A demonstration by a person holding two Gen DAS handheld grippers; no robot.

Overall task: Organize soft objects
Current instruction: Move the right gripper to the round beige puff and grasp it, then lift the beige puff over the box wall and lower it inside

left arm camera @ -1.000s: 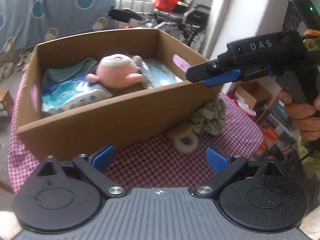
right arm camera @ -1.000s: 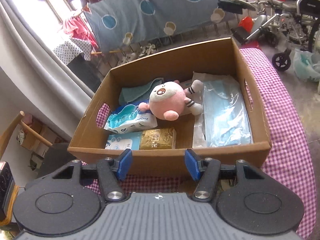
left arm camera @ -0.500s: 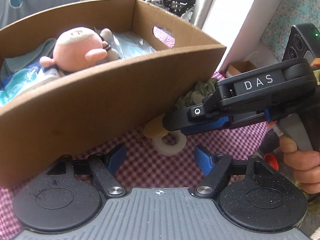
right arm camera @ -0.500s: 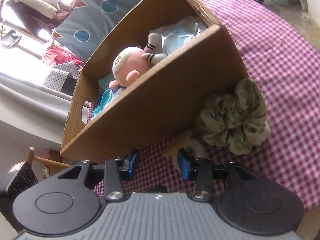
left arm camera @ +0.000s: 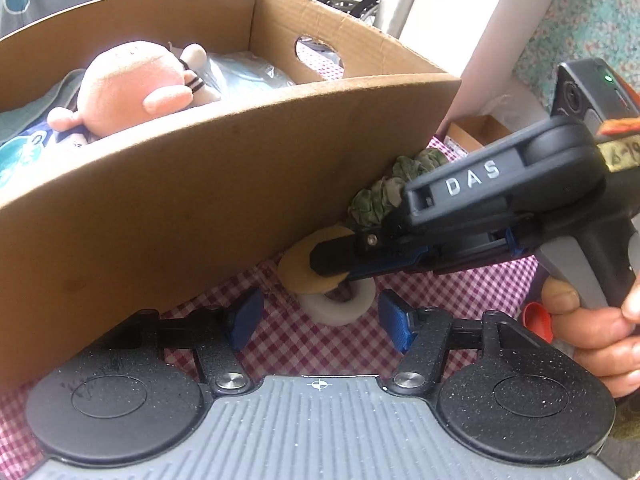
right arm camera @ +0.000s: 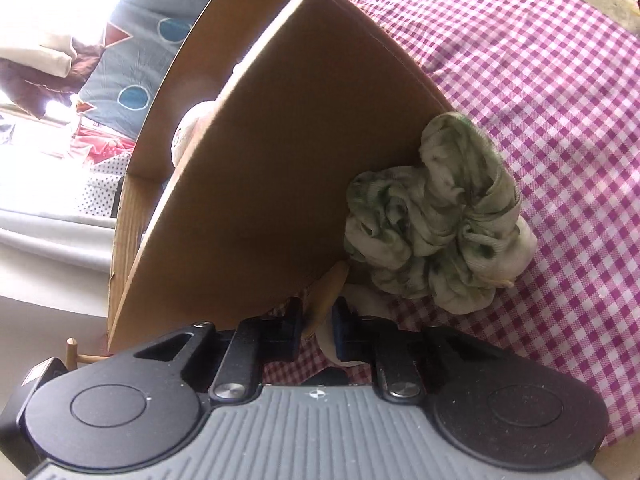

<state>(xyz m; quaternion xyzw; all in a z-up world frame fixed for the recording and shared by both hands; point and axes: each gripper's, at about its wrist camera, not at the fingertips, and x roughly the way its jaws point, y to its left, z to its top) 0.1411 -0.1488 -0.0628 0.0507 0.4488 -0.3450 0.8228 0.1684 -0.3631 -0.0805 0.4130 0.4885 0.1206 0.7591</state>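
Tan, a soft round pad (left arm camera: 298, 276) was pinched edge-on in the right claw (right arm camera: 316, 316), its jaws just closed on it, low against the cardboard box (left arm camera: 224, 200) wall. Just beyond that claw a green scrunchie (right arm camera: 436, 216) lay on the checked desk (right arm camera: 540, 92), touching the box corner. Left claw (left arm camera: 320, 316) hung partly open and empty, jaws just narrowing, a white ring (left arm camera: 340, 310) just ahead between its tips.
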